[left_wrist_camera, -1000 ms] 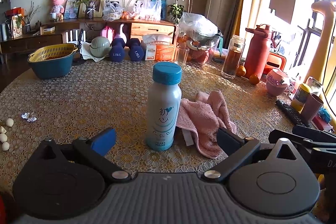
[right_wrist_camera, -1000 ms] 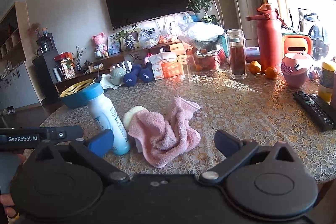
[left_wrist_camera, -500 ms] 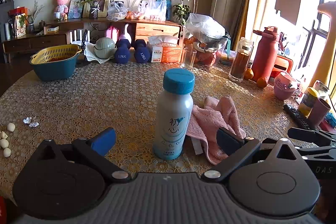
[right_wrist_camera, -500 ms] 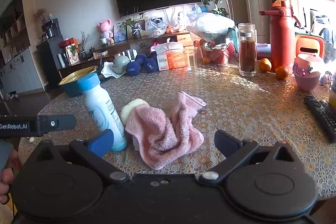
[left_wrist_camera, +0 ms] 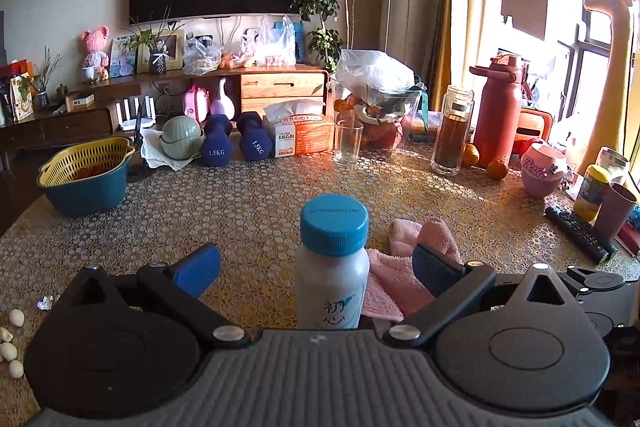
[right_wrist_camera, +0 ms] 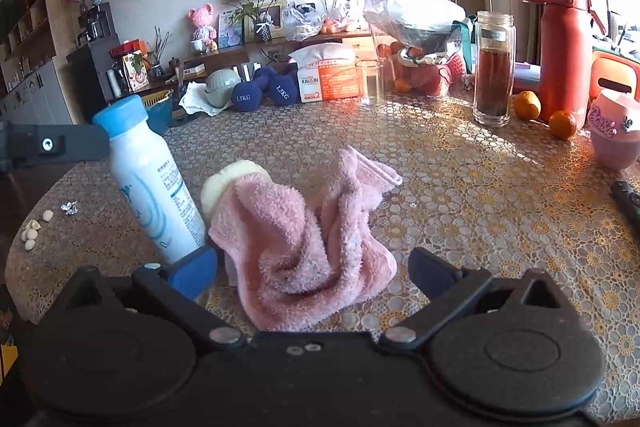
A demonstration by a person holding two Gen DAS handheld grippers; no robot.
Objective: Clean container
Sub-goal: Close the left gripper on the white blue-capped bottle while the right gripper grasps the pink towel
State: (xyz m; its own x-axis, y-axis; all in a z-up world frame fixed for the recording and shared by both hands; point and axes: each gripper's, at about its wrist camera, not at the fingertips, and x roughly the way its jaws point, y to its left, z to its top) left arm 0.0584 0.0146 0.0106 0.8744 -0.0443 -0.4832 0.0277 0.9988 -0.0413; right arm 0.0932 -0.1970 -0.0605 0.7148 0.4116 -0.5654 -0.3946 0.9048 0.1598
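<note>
A white bottle (left_wrist_camera: 332,283) with a blue cap stands upright on the table, right between the wide-open fingers of my left gripper (left_wrist_camera: 318,269); neither pad touches it. In the right wrist view the same bottle (right_wrist_camera: 154,183) stands at the left. A crumpled pink towel (right_wrist_camera: 304,239) lies beside it, with a pale yellow sponge-like piece (right_wrist_camera: 232,179) under its left edge. My right gripper (right_wrist_camera: 312,273) is open, its fingers on either side of the towel's near end. From the left wrist the towel (left_wrist_camera: 404,267) shows behind the right finger.
A teal bowl with a yellow strainer (left_wrist_camera: 86,179) stands at the far left. Dumbbells (left_wrist_camera: 236,143), a box, a glass (left_wrist_camera: 348,143), a jar, a red flask (left_wrist_camera: 500,115), oranges and a pink cup (left_wrist_camera: 544,173) line the back. A remote (left_wrist_camera: 580,233) lies at the right.
Both grippers have moved forward and lower: the bottle now sits deep between the left fingers, and the towel has come close up to the right fingers.
</note>
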